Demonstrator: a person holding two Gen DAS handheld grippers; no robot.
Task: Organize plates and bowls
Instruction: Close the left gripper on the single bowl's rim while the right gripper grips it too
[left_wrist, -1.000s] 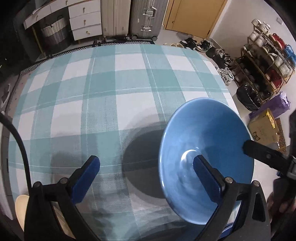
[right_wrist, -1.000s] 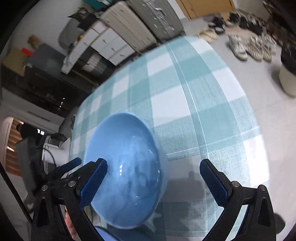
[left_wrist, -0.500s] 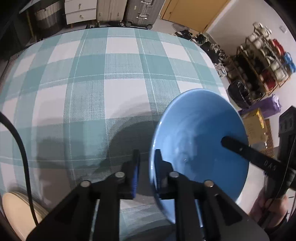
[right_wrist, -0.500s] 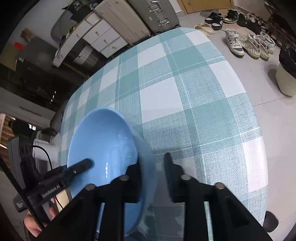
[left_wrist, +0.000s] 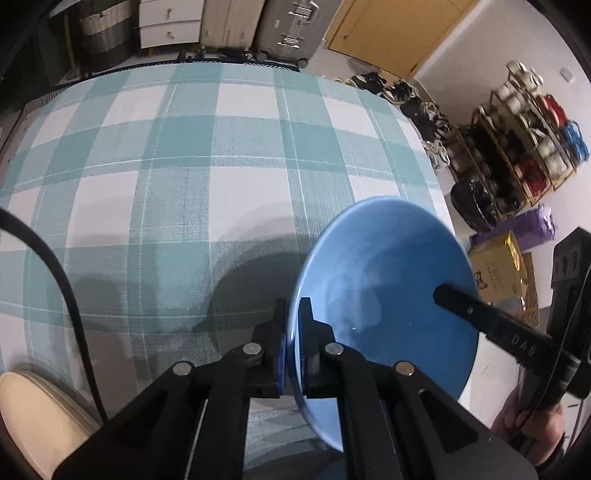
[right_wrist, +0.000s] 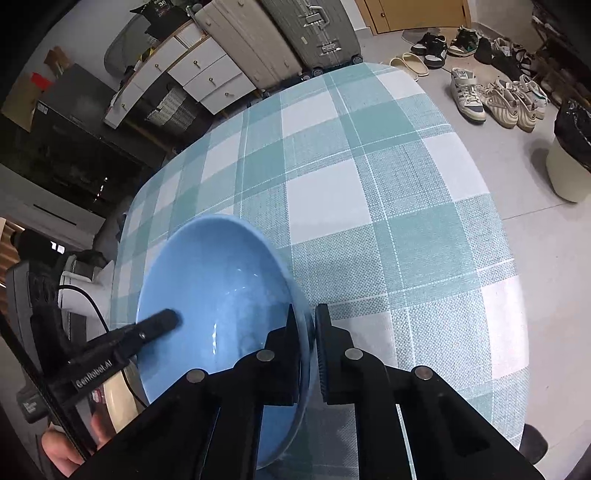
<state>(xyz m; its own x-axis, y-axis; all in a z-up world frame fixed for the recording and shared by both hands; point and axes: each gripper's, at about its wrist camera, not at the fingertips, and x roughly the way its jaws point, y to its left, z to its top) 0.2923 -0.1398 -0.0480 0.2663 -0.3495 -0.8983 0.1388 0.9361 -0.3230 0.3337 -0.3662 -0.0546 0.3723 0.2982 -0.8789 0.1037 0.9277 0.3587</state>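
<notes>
Bowl (left_wrist: 384, 273) above tablecloth (left_wrist: 221, 147); plates (left_wrist: 33, 417) perhaps left.

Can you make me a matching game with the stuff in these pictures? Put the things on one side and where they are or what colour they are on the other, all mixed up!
Things:
1. bowl
2. tablecloth
3. suitcases
4. plate

Clues:
A. teal and white checks
B. cream, at the table's near left edge
C. blue, pinched on both sides of its rim by the left gripper and right gripper
D. standing on the floor past the table

Pairs: 1-C, 2-A, 3-D, 4-B
</notes>
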